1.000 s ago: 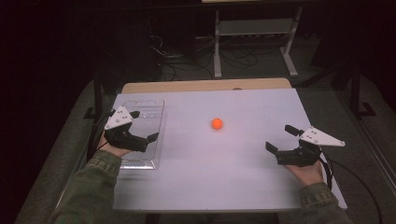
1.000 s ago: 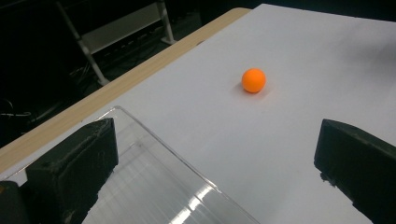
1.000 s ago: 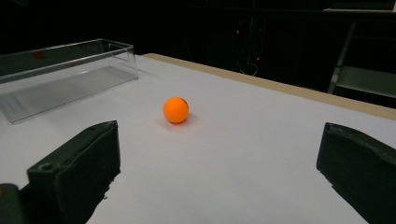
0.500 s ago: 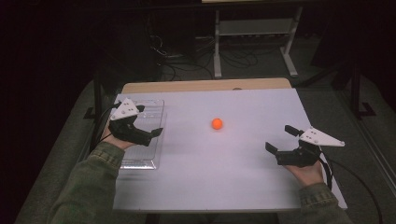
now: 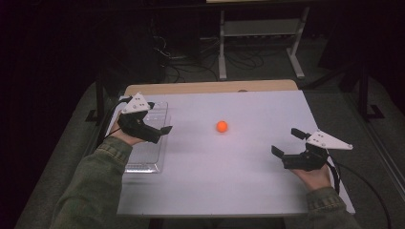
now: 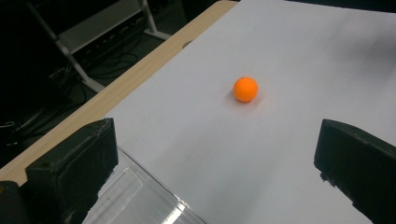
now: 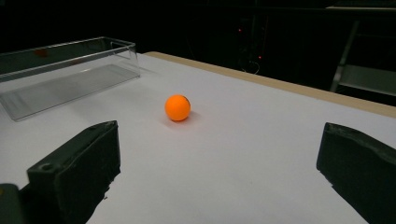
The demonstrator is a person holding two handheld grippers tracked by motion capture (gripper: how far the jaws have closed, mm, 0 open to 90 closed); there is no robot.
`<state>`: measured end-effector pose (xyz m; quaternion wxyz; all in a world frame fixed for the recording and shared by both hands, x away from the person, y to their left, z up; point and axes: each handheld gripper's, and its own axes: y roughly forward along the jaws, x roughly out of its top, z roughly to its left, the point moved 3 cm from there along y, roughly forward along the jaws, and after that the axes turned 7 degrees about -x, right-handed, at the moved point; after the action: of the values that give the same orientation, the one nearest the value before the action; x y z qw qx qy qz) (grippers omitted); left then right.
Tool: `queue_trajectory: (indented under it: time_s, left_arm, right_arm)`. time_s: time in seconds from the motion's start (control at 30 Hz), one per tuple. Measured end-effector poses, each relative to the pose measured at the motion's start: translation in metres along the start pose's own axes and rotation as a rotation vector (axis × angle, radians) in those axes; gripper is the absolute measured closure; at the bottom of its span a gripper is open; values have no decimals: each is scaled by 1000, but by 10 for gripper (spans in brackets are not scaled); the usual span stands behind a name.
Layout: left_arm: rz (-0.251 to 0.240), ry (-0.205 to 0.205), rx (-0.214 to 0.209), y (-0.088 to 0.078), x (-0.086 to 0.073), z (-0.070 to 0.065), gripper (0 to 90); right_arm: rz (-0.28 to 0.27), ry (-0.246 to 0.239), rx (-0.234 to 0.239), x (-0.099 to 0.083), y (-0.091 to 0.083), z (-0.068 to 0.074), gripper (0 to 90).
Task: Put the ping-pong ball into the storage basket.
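left gripper (image 5: 160, 125) agape, right gripper (image 5: 286, 142) agape

Clear plastic tray (image 7: 70, 74), matt orange ball (image 7: 178, 107)

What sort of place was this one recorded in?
Probably a lab or workshop set up for recording: a white-topped table in a dark room, loose cables on the floor behind it, and a metal stand.

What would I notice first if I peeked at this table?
The bright orange ball sits alone near the middle of the white table. A clear plastic box lies at the left edge, under the open left gripper; the open right gripper waits on the other side.
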<state>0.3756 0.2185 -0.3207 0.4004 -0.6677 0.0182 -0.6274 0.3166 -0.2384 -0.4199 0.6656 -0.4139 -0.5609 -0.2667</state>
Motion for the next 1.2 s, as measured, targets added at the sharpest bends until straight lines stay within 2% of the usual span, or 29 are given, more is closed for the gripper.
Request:
queue_trajectory:
  time_s: [0.27, 0.43, 0.7, 0.83, 1.2]
  left_arm:
    - [16, 6, -20, 8, 3, -1, 0]
    - [42, 25, -19, 13, 6, 2, 0]
    - [46, 33, -26, 18, 15, 5, 0]
    - [48, 24, -32, 22, 19, 8, 0]
    - [90, 57, -77, 42, 32, 7, 0]
  right_arm:
    - [-4, 0, 2, 0, 0, 0, 0]
    - [-2, 0, 2, 0, 0, 0, 0]
    - [-1, 0, 2, 0, 0, 0, 0]
    - [0, -1, 3, 0, 0, 0, 0]
    - [-2, 0, 3, 0, -1, 0, 0]
